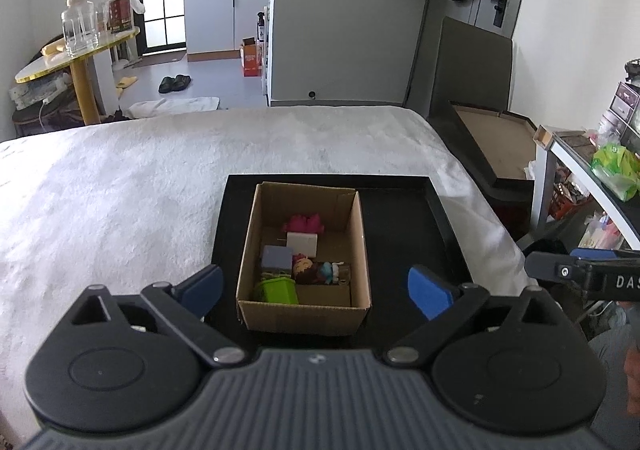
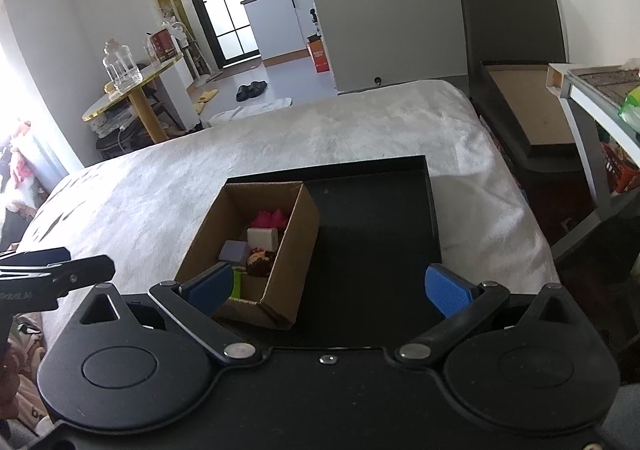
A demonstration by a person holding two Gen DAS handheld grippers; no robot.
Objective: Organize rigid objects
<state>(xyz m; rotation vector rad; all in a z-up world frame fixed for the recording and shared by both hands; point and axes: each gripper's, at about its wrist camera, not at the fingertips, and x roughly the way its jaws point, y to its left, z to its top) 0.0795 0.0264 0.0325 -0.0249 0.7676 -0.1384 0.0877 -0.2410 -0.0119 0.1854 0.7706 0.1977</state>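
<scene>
An open cardboard box (image 1: pixel 256 250) (image 2: pixel 296 242) stands on the left half of a black tray (image 1: pixel 400 226) (image 2: pixel 372 234) on a white bedspread. Inside lie a pink toy (image 1: pixel 303 223) (image 2: pixel 272 218), a white block (image 1: pixel 303 243) (image 2: pixel 262 238), a lavender block (image 1: pixel 277 258) (image 2: pixel 233 250), a small doll figure (image 1: pixel 316 272) (image 2: pixel 260 262) and a green block (image 1: pixel 278 290). My left gripper (image 1: pixel 314 292) hangs in front of the box, jaws wide and empty. My right gripper (image 2: pixel 330 292) stands open over the tray's near right part, holding nothing.
The white bedspread (image 1: pixel 140 177) spreads left of and beyond the tray. A dark chair with a cardboard-lined lid (image 1: pixel 492 145) stands right of the bed, beside a cluttered shelf (image 1: pixel 600 169). A round yellow-edged table with glass jars (image 1: pixel 80 49) stands far left.
</scene>
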